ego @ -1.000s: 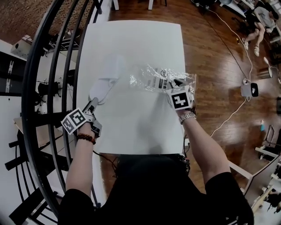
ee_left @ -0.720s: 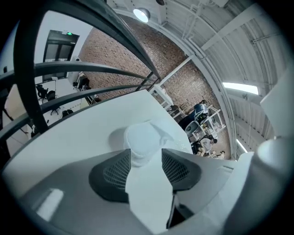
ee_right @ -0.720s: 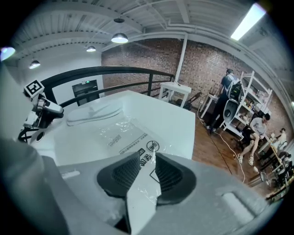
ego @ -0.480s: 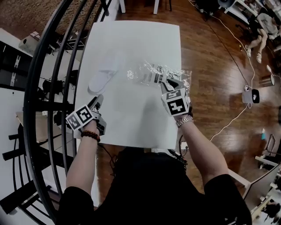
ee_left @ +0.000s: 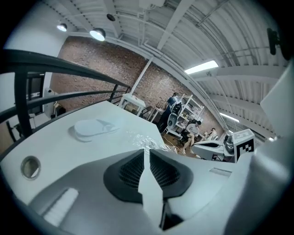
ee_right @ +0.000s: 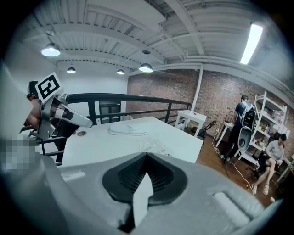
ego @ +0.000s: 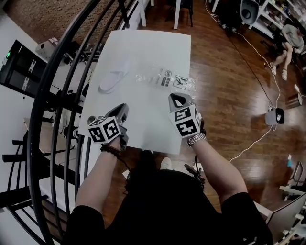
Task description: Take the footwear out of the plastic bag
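A white slipper (ego: 114, 80) lies bare on the white table (ego: 148, 48), left of the crumpled clear plastic bag (ego: 168, 79). Both grippers hover over the table's near edge, well short of them. The jaws of my left gripper (ego: 123, 108) have just been closing. They now stand together but for a thin slit, with nothing between them (ee_left: 145, 150). My right gripper (ego: 177, 98) is shut and empty (ee_right: 146, 156). Its view looks across the table to the slipper (ee_right: 127, 130) and the bag (ee_right: 152, 146). The slipper (ee_left: 91, 128) and bag (ee_left: 146, 140) also show in the left gripper view.
A black curved railing (ego: 57, 81) runs along the table's left side. Wooden floor lies to the right, with a cable and a small white device (ego: 275, 116) on it. A person (ego: 285, 43) sits far right. Chair legs (ego: 178, 12) stand beyond the table's far end.
Both grippers have drawn back from the slipper and the bag toward the near edge and risen. The right gripper has left the bag, which stays on the table. Both pairs of jaws have closed.
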### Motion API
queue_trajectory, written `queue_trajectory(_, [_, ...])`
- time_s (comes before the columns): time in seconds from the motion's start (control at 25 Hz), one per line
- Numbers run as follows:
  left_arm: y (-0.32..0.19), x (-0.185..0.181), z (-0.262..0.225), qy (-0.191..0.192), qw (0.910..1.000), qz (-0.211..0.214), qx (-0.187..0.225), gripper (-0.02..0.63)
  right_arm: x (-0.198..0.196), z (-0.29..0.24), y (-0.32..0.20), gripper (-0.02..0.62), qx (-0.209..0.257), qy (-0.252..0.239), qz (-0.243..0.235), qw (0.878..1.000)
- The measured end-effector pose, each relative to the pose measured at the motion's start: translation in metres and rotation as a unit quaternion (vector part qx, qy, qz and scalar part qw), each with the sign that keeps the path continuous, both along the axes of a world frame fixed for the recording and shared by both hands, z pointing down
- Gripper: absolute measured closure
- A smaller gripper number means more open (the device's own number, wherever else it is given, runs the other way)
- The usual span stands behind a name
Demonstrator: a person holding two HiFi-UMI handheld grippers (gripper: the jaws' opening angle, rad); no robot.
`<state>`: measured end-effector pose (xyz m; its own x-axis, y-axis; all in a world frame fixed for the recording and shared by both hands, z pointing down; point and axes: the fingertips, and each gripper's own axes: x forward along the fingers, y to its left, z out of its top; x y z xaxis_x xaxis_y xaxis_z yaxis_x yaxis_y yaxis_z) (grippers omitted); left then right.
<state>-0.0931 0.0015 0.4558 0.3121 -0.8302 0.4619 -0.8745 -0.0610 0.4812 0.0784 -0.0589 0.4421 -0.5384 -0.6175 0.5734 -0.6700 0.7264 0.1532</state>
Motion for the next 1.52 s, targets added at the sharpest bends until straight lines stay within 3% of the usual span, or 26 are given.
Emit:
queue_trajectory(0.12, [0.013, 0.023, -0.025, -0.034, 0.9988, 0.017, 0.031, 0.589, -0.005, -0.015, 0.019, 0.603, 0.017, -0.010, -0.025, 0.999])
queue_trajectory(0.4, [0.035, 0.070, -0.067, -0.104, 0.9894, 0.065, 0.079, 0.589, -0.020, -0.045, 0.064, 0.603, 0.042, -0.041, -0.070, 0.996])
queue_trajectory(0.64, [0.050, 0.088, -0.086, -0.143, 0.9803, 0.092, 0.101, 0.591, -0.033, -0.063, 0.088, 0.603, 0.060, -0.054, -0.085, 0.993])
queue_trajectory(1.52, [0.123, 0.065, -0.116, -0.169, 0.9646, 0.137, 0.150, 0.591, -0.079, -0.103, 0.172, 0.603, 0.099, -0.068, -0.064, 0.991])
